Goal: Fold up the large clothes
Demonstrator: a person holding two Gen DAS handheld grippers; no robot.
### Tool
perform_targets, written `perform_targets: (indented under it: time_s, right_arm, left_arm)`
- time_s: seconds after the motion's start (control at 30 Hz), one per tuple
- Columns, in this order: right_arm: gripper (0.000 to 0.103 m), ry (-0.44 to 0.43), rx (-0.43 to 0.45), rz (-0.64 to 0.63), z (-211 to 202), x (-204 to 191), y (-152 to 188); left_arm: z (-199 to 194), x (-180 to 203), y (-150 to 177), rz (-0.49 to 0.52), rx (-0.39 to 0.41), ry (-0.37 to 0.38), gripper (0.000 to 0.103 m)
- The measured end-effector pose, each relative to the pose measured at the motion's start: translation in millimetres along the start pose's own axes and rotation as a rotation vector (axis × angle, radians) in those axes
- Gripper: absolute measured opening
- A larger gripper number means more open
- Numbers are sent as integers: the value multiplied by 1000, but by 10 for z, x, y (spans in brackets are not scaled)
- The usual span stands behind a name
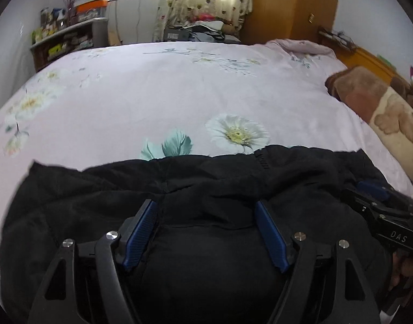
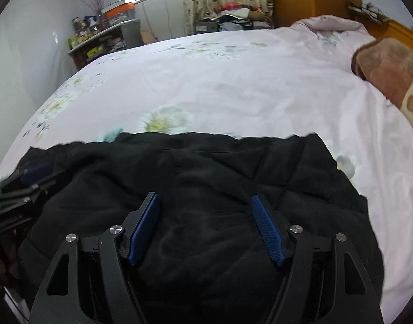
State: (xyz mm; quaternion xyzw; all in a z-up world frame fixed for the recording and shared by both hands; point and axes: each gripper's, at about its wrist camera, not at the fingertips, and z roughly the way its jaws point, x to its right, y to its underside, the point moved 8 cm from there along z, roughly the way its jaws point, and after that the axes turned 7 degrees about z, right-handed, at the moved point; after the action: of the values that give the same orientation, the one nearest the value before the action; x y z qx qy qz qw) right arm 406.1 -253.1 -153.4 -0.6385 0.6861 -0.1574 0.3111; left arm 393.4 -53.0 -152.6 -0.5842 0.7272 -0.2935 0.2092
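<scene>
A large black quilted garment [image 1: 179, 189] lies spread at the near edge of the bed; it also shows in the right wrist view [image 2: 233, 167]. My left gripper [image 1: 205, 205] is open, jaws wide apart just above the garment's left half, holding nothing. My right gripper [image 2: 205, 199] is open above the garment's right half, empty. The right gripper also shows at the right edge of the left wrist view [image 1: 379, 202]. The left gripper shows at the left edge of the right wrist view [image 2: 30, 181].
The bed has a pale pink floral cover [image 1: 179, 86]. A brown blanket [image 1: 368, 94] lies at the right by the wooden headboard [image 1: 374, 59]. A cluttered shelf [image 1: 66, 37] stands far left, curtains and a wardrobe behind.
</scene>
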Motion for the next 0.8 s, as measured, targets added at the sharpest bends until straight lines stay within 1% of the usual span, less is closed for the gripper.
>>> perform_targets:
  time_s: [0.07,0.13,0.2,0.27,0.3,0.33,0.37,0.4,0.43,0.47,0.5,0.53,0.57,0.6,0.63,0.7,0.8]
  right_arm:
    - [69,15,12,-16,135,19,34]
    - [69,35,15,-21,223,13,46]
    - [69,40,10,-25,209,26,40]
    - [69,26,-2,-27,105,32,-21]
    - [68,23,8,-31,5,48,-29]
    - [68,23,39,-39,-139,68,-79]
    - [68,33,71,-46,-271,125,-131]
    - [68,46,83,-45,-322,183,-156]
    - [68,75,95,-37,-358,312,-192]
    - [68,108,97,-34,-338,423,-209]
    - [68,140,89,-31,-292,528,-206]
    - [68,173,68,-24,-201,663,-179]
    - [68,165,45,-7,-109,753,-139]
    - [68,137,31,21,-21,820,-92]
    - [68,133,36,35,19,839,-81]
    - [68,146,50,23,81,822,-71]
    - [68,139,45,49,198,844,-54]
  left_arm:
    - [59,32,17,23,12,-27,78]
    - [111,44,15,41,0,-52,78]
    - [101,27,-13,44,-20,-52,78]
    - [-31,37,-69,54,-39,-45,76]
    - [-157,0,-116,71,-24,-49,76]
    - [-277,-64,-150,87,5,-63,76]
    - [-369,-169,-180,99,38,-83,76]
    - [-442,-301,-201,101,59,-107,76]
    - [-463,-456,-199,99,65,-134,76]
    - [-437,-629,-171,94,52,-172,76]
    - [-370,-820,-109,77,20,-213,76]
    - [-300,-961,-50,53,-6,-226,76]
    - [-226,-1081,23,17,-22,-214,77]
    - [-159,-1167,88,-29,-25,-184,78]
    - [-119,-1204,123,-55,-19,-172,79]
    - [-16,-1185,149,-55,-10,-186,80]
    - [93,-1169,156,-62,-2,-193,80]
